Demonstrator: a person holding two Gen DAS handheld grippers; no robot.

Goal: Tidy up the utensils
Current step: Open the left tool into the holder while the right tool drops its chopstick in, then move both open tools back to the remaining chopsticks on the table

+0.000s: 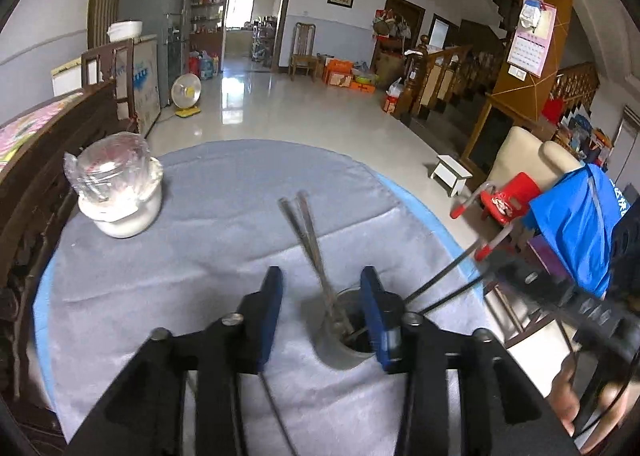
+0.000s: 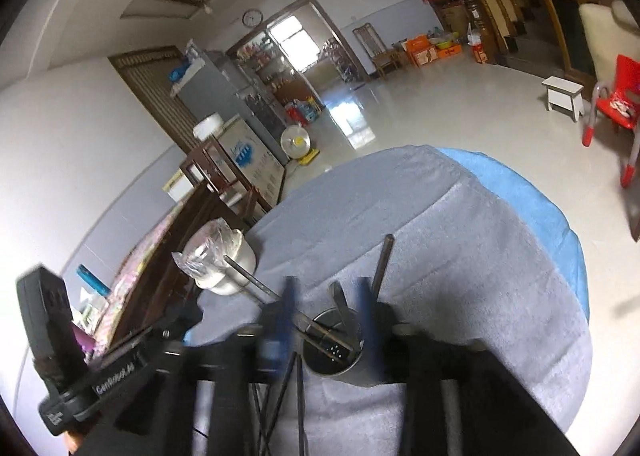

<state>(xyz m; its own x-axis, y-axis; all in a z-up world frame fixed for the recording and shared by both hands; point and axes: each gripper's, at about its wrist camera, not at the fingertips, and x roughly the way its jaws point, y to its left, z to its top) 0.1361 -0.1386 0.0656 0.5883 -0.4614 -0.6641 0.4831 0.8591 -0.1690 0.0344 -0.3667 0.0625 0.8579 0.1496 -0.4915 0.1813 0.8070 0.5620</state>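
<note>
A metal utensil cup (image 1: 352, 332) stands on the grey cloth of the round table (image 1: 208, 256). Two metal utensil handles (image 1: 308, 232) lean out of it toward the far side, and thin dark chopsticks (image 1: 440, 284) lean out to the right. My left gripper (image 1: 320, 276) is open and empty, with the cup beside its right finger. In the right wrist view the cup (image 2: 332, 352) sits between the fingers of my open right gripper (image 2: 328, 288), with utensils (image 2: 382, 264) sticking out of it. Motion blur hides the finger edges.
A white pot covered with plastic wrap (image 1: 120, 191) stands at the table's far left, also in the right wrist view (image 2: 220, 264). A dark wooden bench (image 1: 52, 159) runs along the left. A red chair (image 1: 508, 199) and blue cloth (image 1: 576, 223) are right of the table.
</note>
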